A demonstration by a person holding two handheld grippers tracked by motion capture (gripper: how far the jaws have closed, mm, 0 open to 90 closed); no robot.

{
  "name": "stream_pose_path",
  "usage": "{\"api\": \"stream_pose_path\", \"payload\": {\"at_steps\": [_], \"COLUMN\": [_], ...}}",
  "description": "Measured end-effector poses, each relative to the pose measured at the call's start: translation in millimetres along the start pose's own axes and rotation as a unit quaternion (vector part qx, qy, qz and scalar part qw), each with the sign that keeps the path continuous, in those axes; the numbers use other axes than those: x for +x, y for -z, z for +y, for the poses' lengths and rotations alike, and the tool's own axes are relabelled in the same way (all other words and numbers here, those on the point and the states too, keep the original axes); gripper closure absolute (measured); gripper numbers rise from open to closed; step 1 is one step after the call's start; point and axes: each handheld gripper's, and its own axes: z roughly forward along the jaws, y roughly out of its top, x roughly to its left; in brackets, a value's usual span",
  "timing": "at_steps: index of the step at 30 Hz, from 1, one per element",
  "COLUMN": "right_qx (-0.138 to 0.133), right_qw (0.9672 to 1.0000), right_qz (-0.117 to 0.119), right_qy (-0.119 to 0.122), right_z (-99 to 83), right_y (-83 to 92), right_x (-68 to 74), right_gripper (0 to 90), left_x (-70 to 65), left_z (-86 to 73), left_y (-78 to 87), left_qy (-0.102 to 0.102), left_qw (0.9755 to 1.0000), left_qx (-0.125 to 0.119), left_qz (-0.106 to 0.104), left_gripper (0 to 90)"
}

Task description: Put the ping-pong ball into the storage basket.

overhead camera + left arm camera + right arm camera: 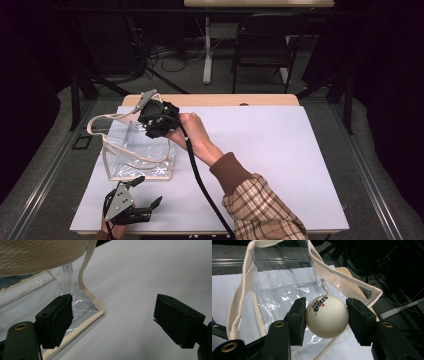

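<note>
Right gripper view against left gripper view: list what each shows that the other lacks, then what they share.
Right gripper view alone: a white ball with red and black print, clamped between the right gripper jaws, above the open top of the clear bag. Left gripper view alone: the left gripper, jaws wide apart with nothing between them, at the bag's bottom corner. Shared: the clear bag with its cream straps and the white table cover.

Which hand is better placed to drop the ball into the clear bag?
Right. The right hand-held gripper already clamps the ping-pong ball above the clear bag; the left hand-held gripper stands open, low beside the bag's corner.
</note>
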Motion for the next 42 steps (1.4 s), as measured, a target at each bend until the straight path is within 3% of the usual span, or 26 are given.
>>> {"api": "stream_pose_path", "payload": {"at_steps": [42], "right_qx": [0.059], "right_qw": [0.9979], "right_qz": [0.025], "right_qy": [0.012], "right_z": [-11.2], "right_y": [-33.3], "right_x": [14.9], "right_gripper": [51.3], "left_x": [0.0], "left_z": [0.0], "left_y": [0.2], "left_qy": [0.000], "left_qw": [1.0000], "left_qx": [0.000], "left_qz": [-0.001], "left_gripper": [16.0]}}
